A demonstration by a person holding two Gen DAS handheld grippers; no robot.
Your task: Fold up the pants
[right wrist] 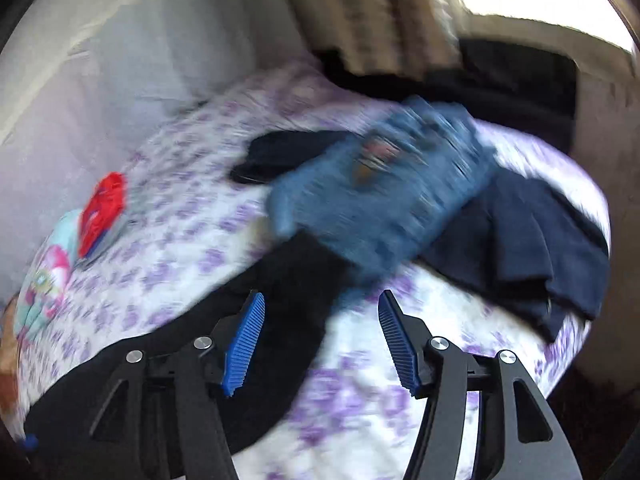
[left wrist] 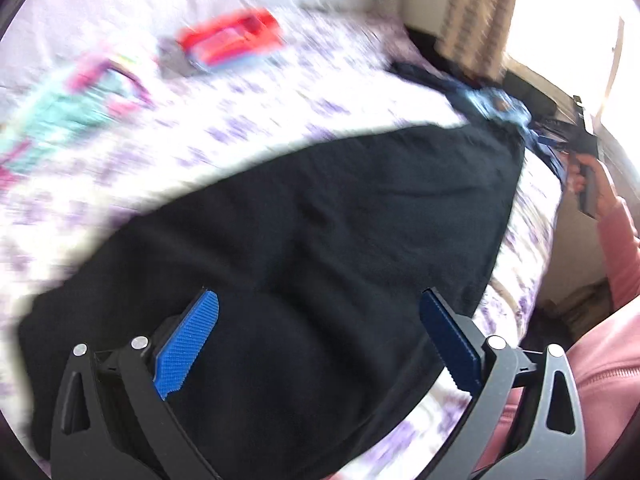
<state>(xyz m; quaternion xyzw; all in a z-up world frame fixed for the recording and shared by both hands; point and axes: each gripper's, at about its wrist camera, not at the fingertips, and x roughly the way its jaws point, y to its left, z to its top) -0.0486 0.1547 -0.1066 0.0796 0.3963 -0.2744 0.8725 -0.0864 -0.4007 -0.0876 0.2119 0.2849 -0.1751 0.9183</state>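
Black pants (left wrist: 304, 240) lie spread across the bed, filling the middle of the left wrist view. My left gripper (left wrist: 320, 336) is open and empty, its blue pads hovering over the near part of the pants. In the right wrist view one end of the black pants (right wrist: 248, 340) lies at the lower left. My right gripper (right wrist: 320, 340) is open and empty above that end and the bedsheet. The right gripper also shows far off in the left wrist view (left wrist: 588, 176), in the person's hand.
The bed has a white sheet with purple flowers (right wrist: 352, 392). Folded blue jeans (right wrist: 384, 200) and dark navy clothes (right wrist: 528, 256) lie at the far right. A red garment (left wrist: 232, 40) and a pink-and-teal garment (left wrist: 76, 104) lie at the far left. Pillows (right wrist: 120, 72) and a curtain stand behind.
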